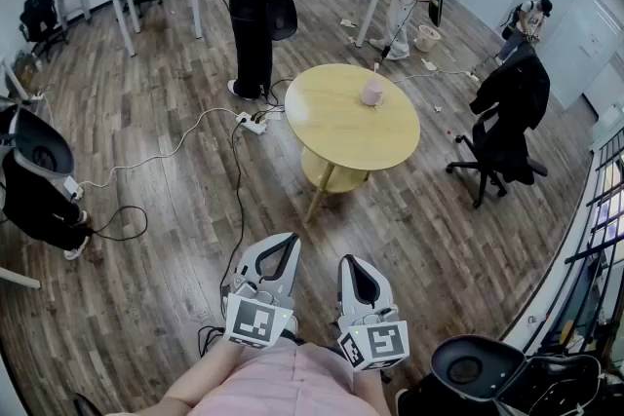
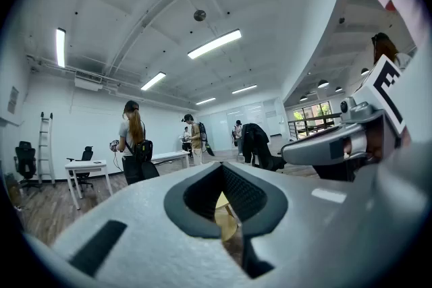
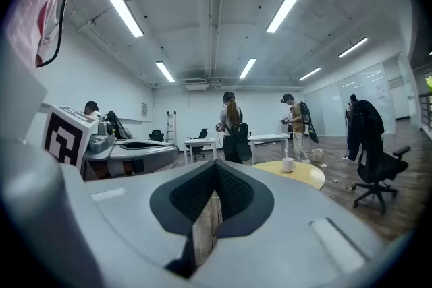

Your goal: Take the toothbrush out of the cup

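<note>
Round table (image 1: 341, 146): cup (image 3: 288, 164) shows in right gripper view, not left.

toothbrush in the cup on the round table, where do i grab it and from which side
Grip the toothbrush where it sticks up above the rim of the cup, coming in level from the near side of the round table. It stands about upright, so it should likely lift straight up.

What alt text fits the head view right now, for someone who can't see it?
The left gripper and right gripper sit low at the bottom edge, shut and empty, well short of a round yellow table where a pink cup holds the toothbrush. People stand beyond it; a black office chair is to its right.
</note>
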